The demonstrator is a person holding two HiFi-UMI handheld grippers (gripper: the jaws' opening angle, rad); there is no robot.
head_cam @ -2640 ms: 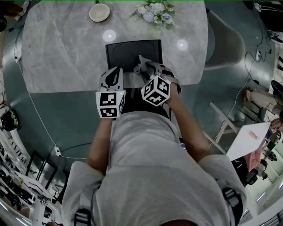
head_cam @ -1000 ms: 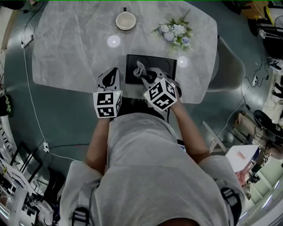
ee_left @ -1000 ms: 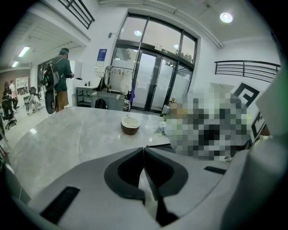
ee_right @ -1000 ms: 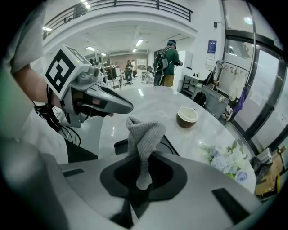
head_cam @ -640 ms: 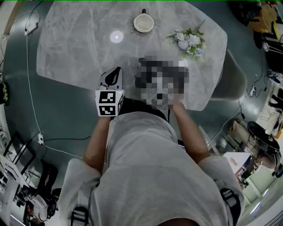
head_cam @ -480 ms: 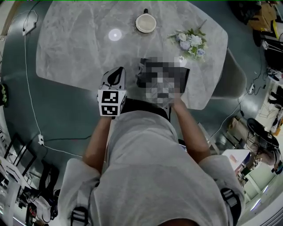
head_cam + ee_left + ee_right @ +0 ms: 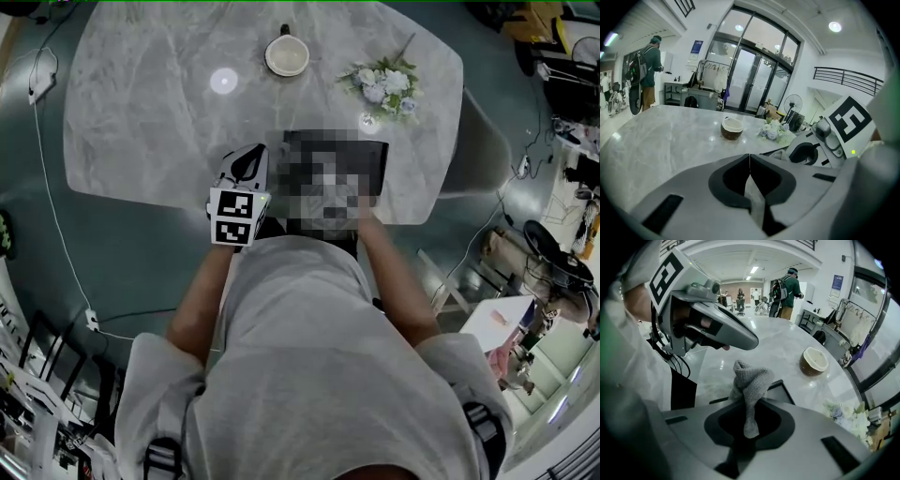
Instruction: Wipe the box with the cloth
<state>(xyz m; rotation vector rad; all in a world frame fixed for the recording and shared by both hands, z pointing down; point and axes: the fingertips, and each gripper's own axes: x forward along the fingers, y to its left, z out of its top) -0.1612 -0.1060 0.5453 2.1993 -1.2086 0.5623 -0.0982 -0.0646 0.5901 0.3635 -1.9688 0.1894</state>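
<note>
grey knitted cloth (image 7: pixel 751 380) is pinched in the right gripper (image 7: pixel 749 425). its jaws are clamped tight on the cloth's lower end, so the rest bunches into a loose peak ahead of them. held like this and pointed steeply down, the wad can be pressed and dragged over the black box (image 7: pixel 381 157), which lies at the near edge of the marble table (image 7: pixel 141 112), just under the cloth. the left gripper (image 7: pixel 750 171) has its jaws pressed together on nothing and hovers just beside the box's left side, likely ready to steady it. whether cloth and box touch i cannot tell. in the head view a blurred patch covers the right gripper, the cloth and most of the box. a bowl (image 7: pixel 287 56) and some flowers (image 7: pixel 380 82) stand farther back.
</note>
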